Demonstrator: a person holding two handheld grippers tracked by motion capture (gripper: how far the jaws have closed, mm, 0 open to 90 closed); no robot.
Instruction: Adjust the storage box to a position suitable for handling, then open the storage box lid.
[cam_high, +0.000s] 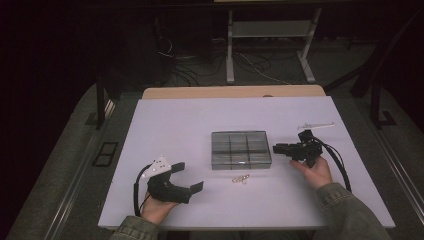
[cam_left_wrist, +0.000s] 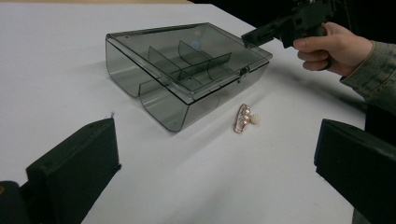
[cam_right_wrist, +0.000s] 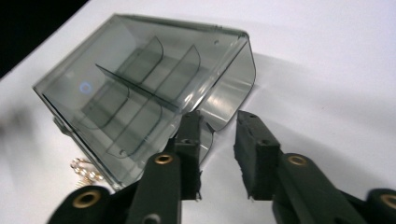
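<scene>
Smoke-grey divided box (cam_high: 241, 149), lid closed, at mid-bench (cam_high: 180, 120); small gilt clip (cam_left_wrist: 243, 118) lies just before it. Right claw (cam_right_wrist: 218, 140), slightly parted and empty, stands at the box's end wall. Left claw (cam_left_wrist: 210, 163) rests spread wide. Likely next: opening the lid. No legible writing.

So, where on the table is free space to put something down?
Free: the far strip of the table behind the clear box, and the wide left part beyond the left gripper. Crowded: box front with the hair clip; right gripper beside the box.
</scene>
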